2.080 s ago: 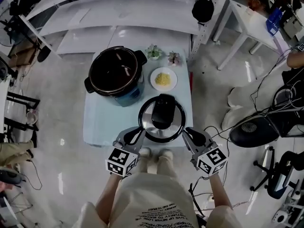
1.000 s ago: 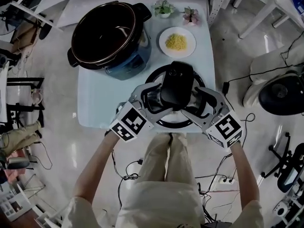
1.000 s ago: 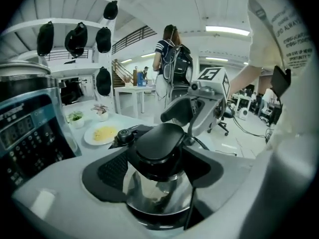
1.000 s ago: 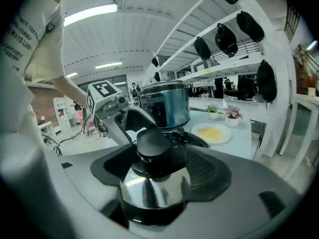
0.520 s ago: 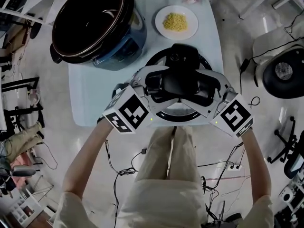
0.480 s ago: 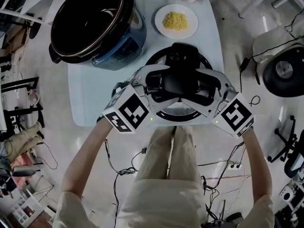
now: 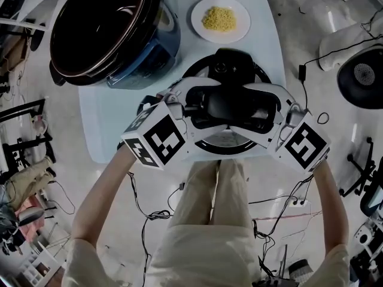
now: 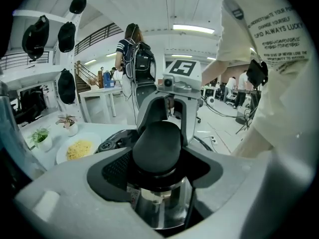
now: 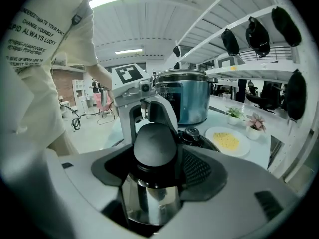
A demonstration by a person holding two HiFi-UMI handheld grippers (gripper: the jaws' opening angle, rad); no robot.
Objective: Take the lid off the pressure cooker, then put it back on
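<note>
As the left gripper (image 7: 200,106) and right gripper (image 7: 258,107) clamp its handle (image 7: 230,103), the lid (image 7: 224,142) is over the near right part of the table (image 7: 108,124).
They face each other, each with jaws closed on the black handle from opposite sides; whether the lid rests on the table is unclear. Beyond, the open pressure cooker (image 7: 108,28) stands left, a plate of noodles (image 7: 220,18) right.
</note>
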